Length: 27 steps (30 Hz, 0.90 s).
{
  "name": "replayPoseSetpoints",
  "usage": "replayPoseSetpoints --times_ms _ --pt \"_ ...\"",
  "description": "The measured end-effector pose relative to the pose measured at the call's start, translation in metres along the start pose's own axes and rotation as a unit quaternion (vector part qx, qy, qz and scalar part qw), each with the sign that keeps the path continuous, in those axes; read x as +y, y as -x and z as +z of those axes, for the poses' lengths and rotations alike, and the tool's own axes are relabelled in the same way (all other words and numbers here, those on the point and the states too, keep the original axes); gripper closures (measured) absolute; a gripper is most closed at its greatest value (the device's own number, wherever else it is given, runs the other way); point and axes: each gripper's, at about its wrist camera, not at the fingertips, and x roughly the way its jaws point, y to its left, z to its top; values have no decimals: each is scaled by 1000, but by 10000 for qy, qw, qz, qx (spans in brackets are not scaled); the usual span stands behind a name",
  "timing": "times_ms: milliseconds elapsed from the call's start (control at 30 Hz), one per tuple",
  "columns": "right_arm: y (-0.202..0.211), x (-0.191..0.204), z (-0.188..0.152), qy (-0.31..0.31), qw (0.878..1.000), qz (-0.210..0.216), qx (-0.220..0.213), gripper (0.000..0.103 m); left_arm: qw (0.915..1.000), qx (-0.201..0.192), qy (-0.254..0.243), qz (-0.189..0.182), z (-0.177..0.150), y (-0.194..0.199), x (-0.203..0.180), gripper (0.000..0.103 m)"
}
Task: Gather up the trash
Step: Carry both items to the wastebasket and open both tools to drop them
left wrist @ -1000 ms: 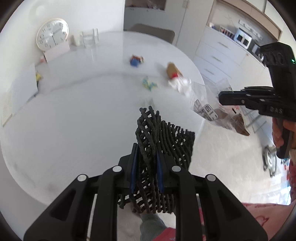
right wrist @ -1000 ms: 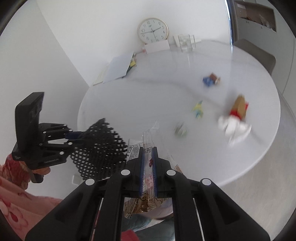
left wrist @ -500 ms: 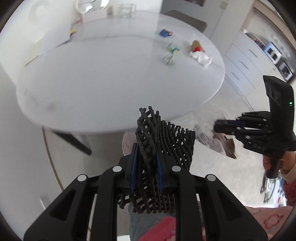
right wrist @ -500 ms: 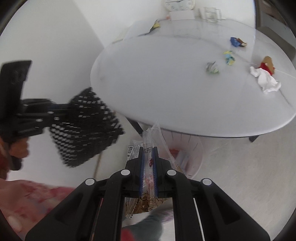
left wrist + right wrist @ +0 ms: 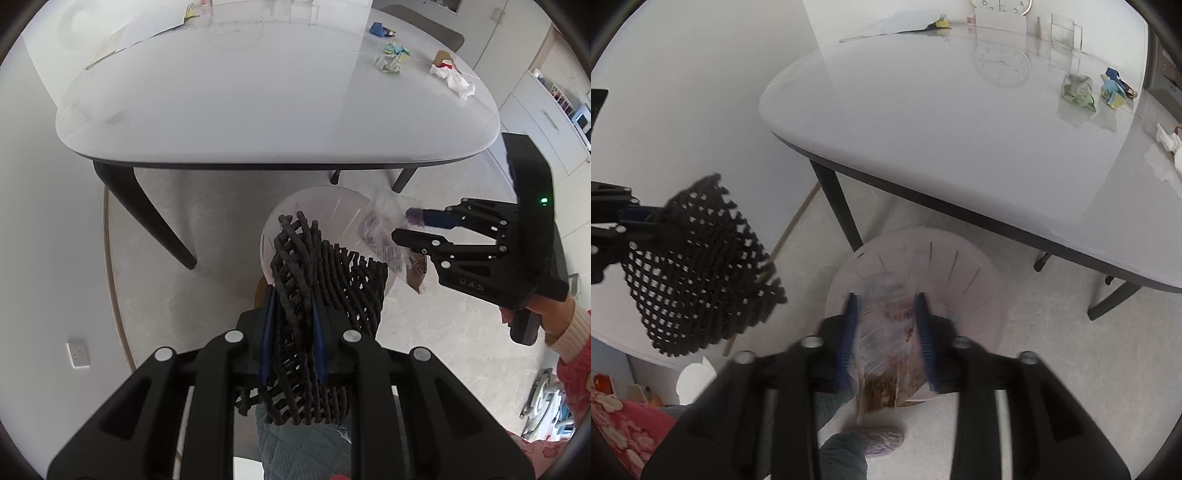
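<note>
left gripper (image 5: 291, 295): points steeply down, jaws clamped tight on black mesh mat (image 5: 325, 280); blue pads press both sides of the folded mesh
left gripper, right wrist view (image 5: 624, 221): at left edge, mesh hangs from it down and to the right
right gripper (image 5: 886, 299): points steeply down, blurred; jaws have just been opening, blue pads stand apart
right gripper hold: clear snack bag (image 5: 886, 354) between the fingers, pads no longer pressing it
right gripper, left wrist view (image 5: 402, 223): comes in from right, fingers parted, bag at the tips
right hand (image 5: 539, 310): wrapped round the handle, cream cuff, pink floral sleeve
left hand: not seen
</note>
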Motion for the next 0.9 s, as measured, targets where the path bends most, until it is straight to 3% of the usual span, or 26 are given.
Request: replayPoseSetpoints --times_ms 100,567,900 --pt "10 4 2 68 9999 -39 -81 54 9999 1 105 -78 -1 0 0 85" --pt "40 3 4 39 9998 -82 -158 48 9998 11 94 -153 4 -12 3 85" --pt "85 -7 -9 -117 9989 -386 -248 44 9990 100 166 -407 14 -62 -7 84"
